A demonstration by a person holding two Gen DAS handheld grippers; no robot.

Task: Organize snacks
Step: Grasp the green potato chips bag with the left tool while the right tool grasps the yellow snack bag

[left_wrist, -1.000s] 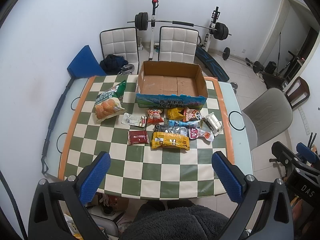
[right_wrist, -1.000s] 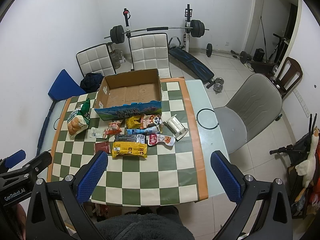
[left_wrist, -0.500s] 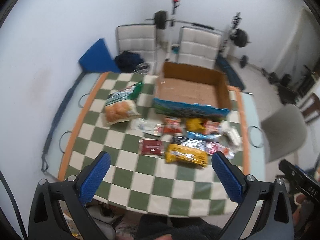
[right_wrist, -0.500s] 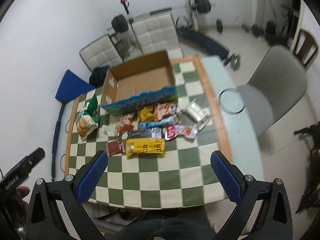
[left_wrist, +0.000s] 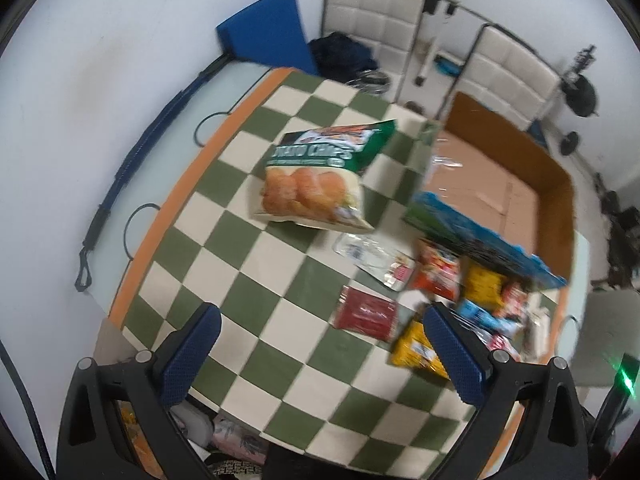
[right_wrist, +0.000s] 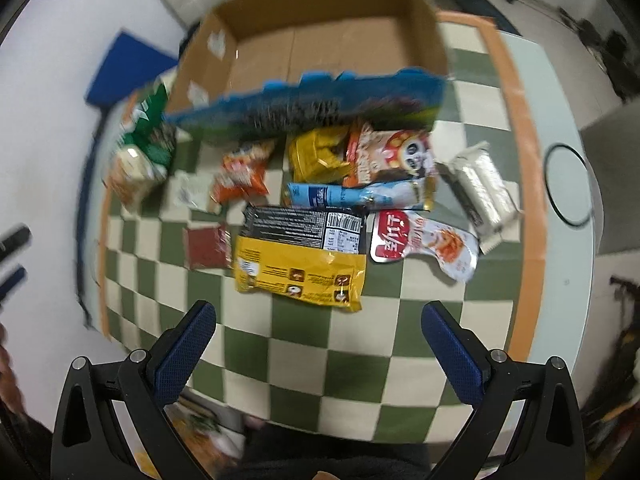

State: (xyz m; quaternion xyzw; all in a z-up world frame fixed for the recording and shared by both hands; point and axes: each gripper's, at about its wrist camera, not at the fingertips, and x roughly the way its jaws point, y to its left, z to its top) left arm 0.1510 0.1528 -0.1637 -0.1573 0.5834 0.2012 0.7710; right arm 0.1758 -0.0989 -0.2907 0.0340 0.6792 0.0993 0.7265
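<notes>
Green-and-cream checked counter, snacks in a loose heap on it. Open brown cardboard box with a blue printed front, nothing inside yet. Green-and-white potato chips bag, apart from the heap, nearest the left gripper. Yellow foil packet, just ahead of the right gripper (a likely first pick). Approach stage: both sets of jaws spread wide, holding nothing. Next: lower, centre on one packet, pinch.
</notes>
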